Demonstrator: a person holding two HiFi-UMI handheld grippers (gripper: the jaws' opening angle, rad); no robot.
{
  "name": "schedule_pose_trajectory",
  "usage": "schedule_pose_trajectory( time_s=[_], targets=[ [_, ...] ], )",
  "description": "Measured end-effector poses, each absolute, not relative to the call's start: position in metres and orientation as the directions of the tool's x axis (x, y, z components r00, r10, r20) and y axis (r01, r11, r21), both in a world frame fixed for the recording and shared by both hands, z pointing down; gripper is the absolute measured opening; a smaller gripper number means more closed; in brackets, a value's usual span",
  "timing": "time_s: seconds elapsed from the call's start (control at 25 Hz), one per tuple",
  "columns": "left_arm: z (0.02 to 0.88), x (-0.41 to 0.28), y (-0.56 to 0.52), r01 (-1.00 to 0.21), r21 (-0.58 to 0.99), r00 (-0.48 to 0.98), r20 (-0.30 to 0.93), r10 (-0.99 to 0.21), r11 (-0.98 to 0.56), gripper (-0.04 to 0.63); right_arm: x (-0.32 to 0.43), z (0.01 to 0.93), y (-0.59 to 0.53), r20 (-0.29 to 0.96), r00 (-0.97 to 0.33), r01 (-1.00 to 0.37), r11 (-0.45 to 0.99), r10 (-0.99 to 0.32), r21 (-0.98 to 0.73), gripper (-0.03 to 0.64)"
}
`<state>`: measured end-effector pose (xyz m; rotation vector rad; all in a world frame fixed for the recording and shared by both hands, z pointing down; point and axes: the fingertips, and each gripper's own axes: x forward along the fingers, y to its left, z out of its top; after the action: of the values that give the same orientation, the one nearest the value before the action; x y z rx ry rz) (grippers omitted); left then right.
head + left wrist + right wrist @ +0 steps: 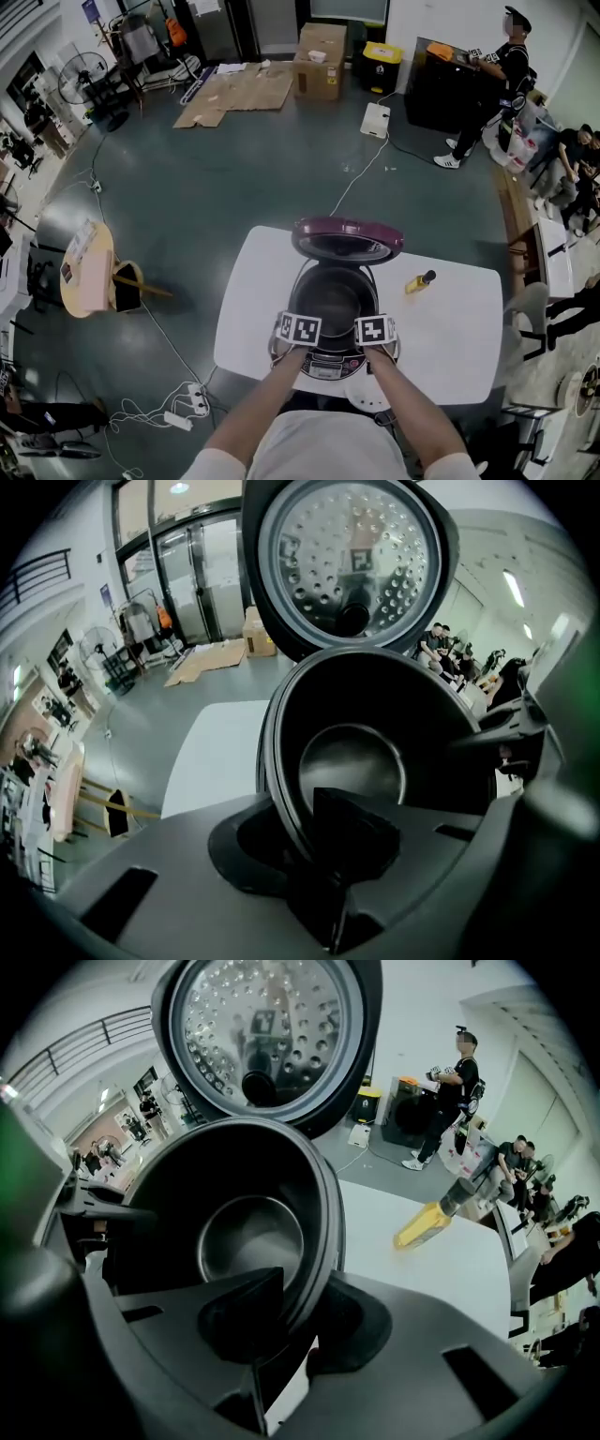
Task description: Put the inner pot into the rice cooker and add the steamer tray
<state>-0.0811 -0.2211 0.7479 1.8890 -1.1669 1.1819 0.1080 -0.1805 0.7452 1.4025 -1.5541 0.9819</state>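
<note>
The inner pot [335, 298] sits down inside the rice cooker [327, 367], its lid [347, 241] up, and the left gripper [300, 847] and right gripper [302, 1324] each have jaws loose around the pot's near rim, on the white counter [455, 342] by a yellow bottle [418, 281].

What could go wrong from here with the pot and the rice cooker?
1. The rim of the inner pot sits between the jaws of both the left hand-held gripper and the right hand-held gripper. Pulling away at an angle could snag it and tilt the pot in the rice cooker.
2. The open lid stands just behind the pot, so a hasty lift might knock it.
</note>
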Motion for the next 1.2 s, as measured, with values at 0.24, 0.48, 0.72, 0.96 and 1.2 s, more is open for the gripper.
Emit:
schedule_pose_trajectory(
  time_s=[0.24, 0.48, 0.72, 0.96, 1.2],
  targets=[
    [0.753, -0.083, -0.221, -0.862, -0.053, 0.169, 0.908, -0.383, -0.505, 0.142, 0.102, 0.745, -0.187, 0.921, -0.071, -0.988, 0.155, -0.384, -0.012, 0.112],
    [0.755, -0.084, -0.222, -0.837, -0.072, 0.179, 0.901, -0.395, -0.543, 0.166, 0.102, 0.744, -0.191, 0.915, -0.051, -0.980, 0.198, -0.400, 0.031, 0.129],
    [0.756, -0.097, -0.228, -0.822, -0.131, 0.145, 0.893, -0.427, -0.554, 0.237, 0.113, 0.747, -0.190, 0.908, 0.013, -0.963, 0.241, -0.419, 0.125, 0.179],
    [0.757, -0.101, -0.233, -0.850, -0.069, 0.188, 0.886, -0.424, -0.523, 0.270, 0.113, 0.747, -0.194, 0.900, 0.004, -0.965, 0.234, -0.436, 0.117, 0.186],
    [0.738, -0.101, -0.243, -0.845, -0.112, 0.204, 0.837, -0.508, -0.523, 0.233, 0.118, 0.725, -0.202, 0.842, -0.030, -0.969, 0.221, -0.539, 0.106, 0.151]
  ],
)
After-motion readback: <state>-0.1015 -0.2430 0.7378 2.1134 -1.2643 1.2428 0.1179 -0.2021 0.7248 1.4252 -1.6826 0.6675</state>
